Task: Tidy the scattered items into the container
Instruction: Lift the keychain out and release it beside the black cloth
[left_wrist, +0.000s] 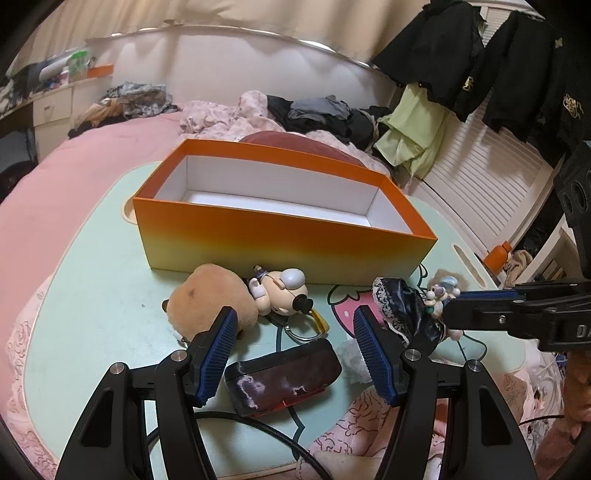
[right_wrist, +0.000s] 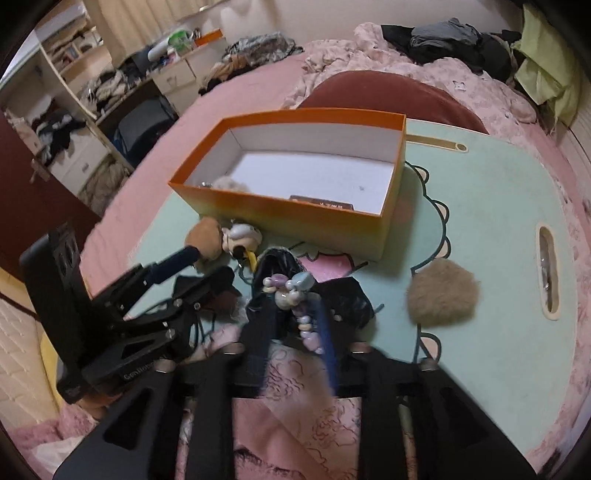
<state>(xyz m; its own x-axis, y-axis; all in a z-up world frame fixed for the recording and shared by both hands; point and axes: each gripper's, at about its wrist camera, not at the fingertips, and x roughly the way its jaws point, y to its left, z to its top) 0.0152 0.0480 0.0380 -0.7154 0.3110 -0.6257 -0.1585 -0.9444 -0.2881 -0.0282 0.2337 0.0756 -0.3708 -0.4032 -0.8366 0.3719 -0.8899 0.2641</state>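
An orange box (left_wrist: 280, 229) stands open-topped on the mint lap table (left_wrist: 92, 295). In front of it lie a brown plush (left_wrist: 210, 299), a cartoon figure keychain (left_wrist: 280, 291), a black lace-trimmed piece (left_wrist: 402, 310) and a pastel bead charm (left_wrist: 441, 295). My left gripper (left_wrist: 295, 317) is open; a dark case (left_wrist: 284, 376) lies on the table low between its fingers, with a gap on the right side. My right gripper (right_wrist: 291, 306) hovers over the black piece (right_wrist: 273, 266), open, with the bead charm (right_wrist: 295, 284) between its blurred fingers. The box (right_wrist: 280, 210) holds a pale fluffy item (right_wrist: 229, 182) and a dark flat one (right_wrist: 321, 203).
A grey-brown fluffy pompom (right_wrist: 441, 297) lies on the table right of the right gripper. The left gripper (right_wrist: 207, 269) sits close on its left. A slot (right_wrist: 546, 269) cuts the table's right side. A pink bed with heaped clothes (left_wrist: 321, 114) surrounds the table.
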